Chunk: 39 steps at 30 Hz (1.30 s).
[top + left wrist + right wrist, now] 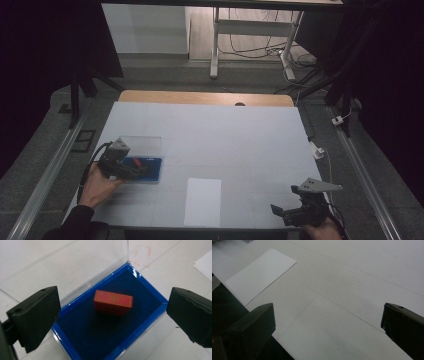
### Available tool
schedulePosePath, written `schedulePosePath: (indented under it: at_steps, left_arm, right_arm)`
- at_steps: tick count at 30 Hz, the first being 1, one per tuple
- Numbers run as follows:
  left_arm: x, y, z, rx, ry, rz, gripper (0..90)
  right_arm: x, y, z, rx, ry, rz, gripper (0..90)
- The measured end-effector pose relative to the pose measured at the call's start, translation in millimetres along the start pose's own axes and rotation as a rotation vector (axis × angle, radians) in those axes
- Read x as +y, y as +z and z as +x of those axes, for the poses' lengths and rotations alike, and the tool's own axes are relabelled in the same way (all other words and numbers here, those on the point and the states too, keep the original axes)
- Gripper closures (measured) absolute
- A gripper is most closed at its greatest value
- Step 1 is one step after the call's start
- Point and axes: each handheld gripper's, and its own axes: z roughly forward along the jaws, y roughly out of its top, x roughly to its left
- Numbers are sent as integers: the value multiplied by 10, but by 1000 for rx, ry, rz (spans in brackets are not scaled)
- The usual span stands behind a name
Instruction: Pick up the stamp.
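A blue-lined case (152, 170) with a clear lid (144, 144) standing open lies at the table's left. Inside it rests a small red block (113, 302) (138, 162) on the dark blue lining (100, 332). My left gripper (131, 170) (112, 317) hovers just above the case, open, jaws wide on either side of the block without touching it. My right gripper (280, 212) (328, 330) is open at the table's front right, over bare tabletop, with nothing between its jaws.
A white sheet of paper (203, 201) (259, 273) lies near the front edge, between the two grippers. The table (225, 135) is covered in white. Past its far wooden edge stand desk legs and cables on the floor.
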Motion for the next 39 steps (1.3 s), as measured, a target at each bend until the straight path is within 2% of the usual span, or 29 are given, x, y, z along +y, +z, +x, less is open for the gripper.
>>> schedulePosePath:
  at_steps: [1, 4, 8, 13, 14, 18, 24, 35, 39]
  left_arm:
    - [5, 37, 7, 9, 17, 19, 5]
    - [-4, 58, 7, 18, 39, 26, 39]
    - [0, 54, 8, 25, 62, 36, 154]
    - [3, 42, 15, -2, 73, 40, 320]
    - [6, 29, 19, -9, 84, 39, 339]
    - [10, 9, 23, -20, 84, 30, 422]
    - [5, 2, 25, -16, 88, 38, 568]
    - [14, -16, 13, 6, 61, 56, 582]
    - [14, -57, -2, 20, 42, 42, 582]
  right_arm:
    - [0, 0, 0, 0, -1, 0, 0]
    - [0, 0, 1, -1, -2, 1, 0]
    - [0, 2, 1, -1, -2, 2, 0]
    - [1, 3, 3, -2, -4, 4, 0]
    - [1, 4, 3, -1, -3, 4, 0]
    - [0, 4, 4, 0, -4, 5, 0]
    - [1, 5, 7, 1, -4, 7, 0]
    - [3, 5, 13, -2, -11, 12, 0]
    - [2, 1, 15, -2, -15, 9, 0]
